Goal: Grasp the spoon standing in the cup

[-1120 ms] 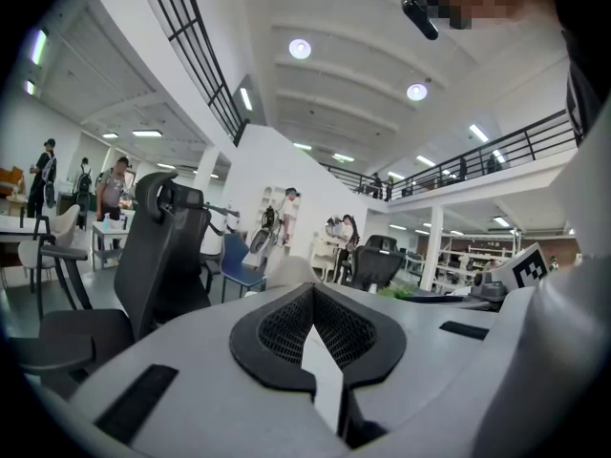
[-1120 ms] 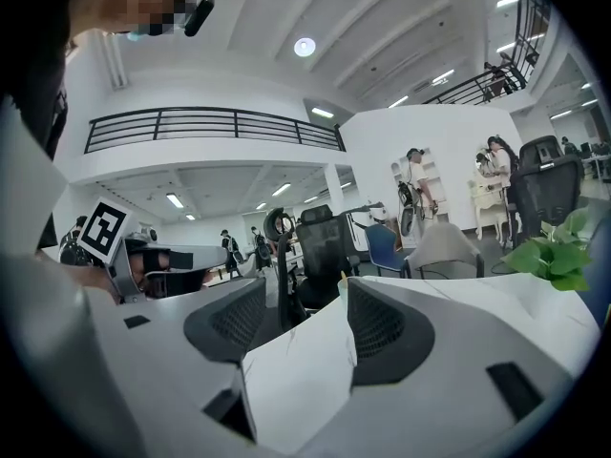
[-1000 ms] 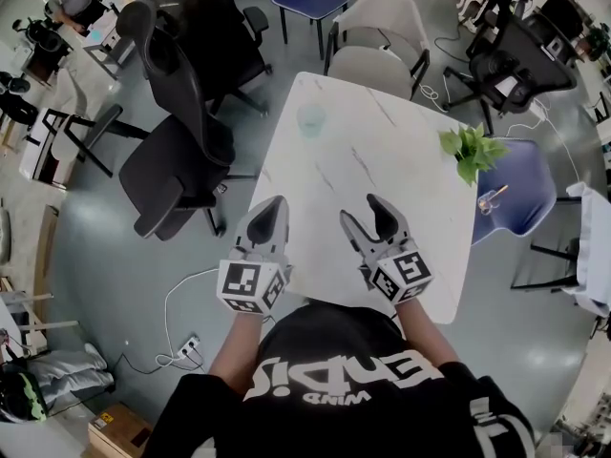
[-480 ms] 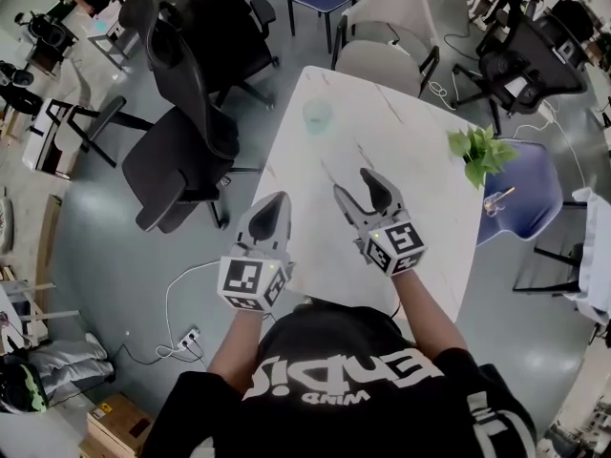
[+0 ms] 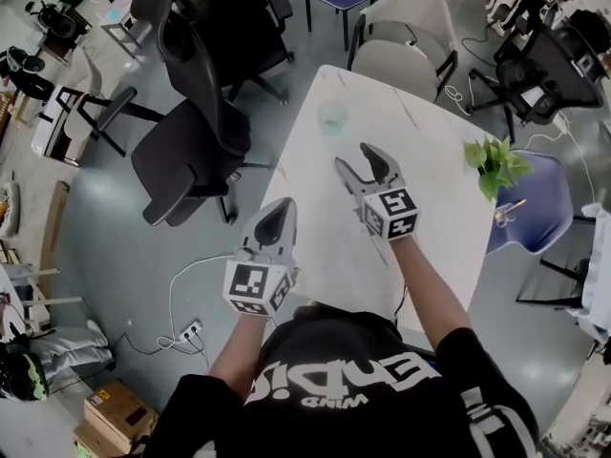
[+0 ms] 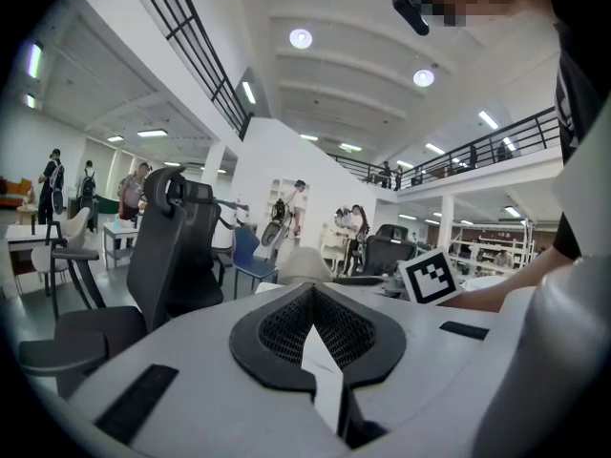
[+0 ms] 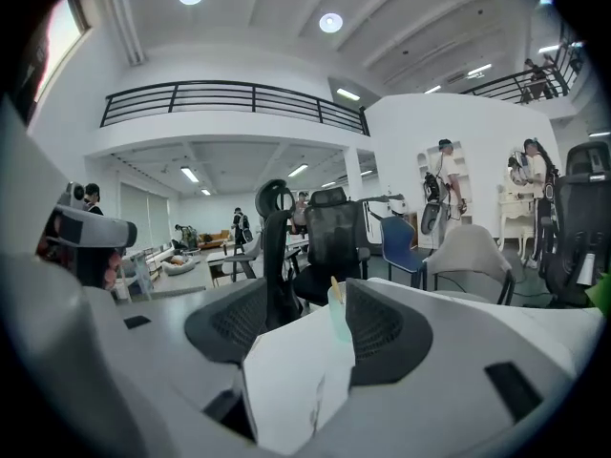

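Right gripper: jaws are standing wide apart and gripping nothing. It is hovering over the white table, reaching out ahead of the person.

Cup: pale green, translucent, sitting upright on the table. In the right gripper view it is showing in the gap between the jaws, ahead of the tips and well beyond them. It is lying close against the inner edge of the right-hand jaw, which is partly covering it. In the head view the cup is lying ahead of the open jaws, towards the table's far left corner.

Spoon: only a thin yellowish handle is showing above the cup rim. Its long axis is running close to vertical, with the free end pointing up. The bowl end is down inside the cup and cannot be made out. Neither jaw is touching it.

Left gripper: jaw tips are meeting, with only a narrow sliver of table showing below them, and nothing is held. In the head view the left gripper is hanging at the table's near left edge, behind the right gripper's jaws and well short of the cup.
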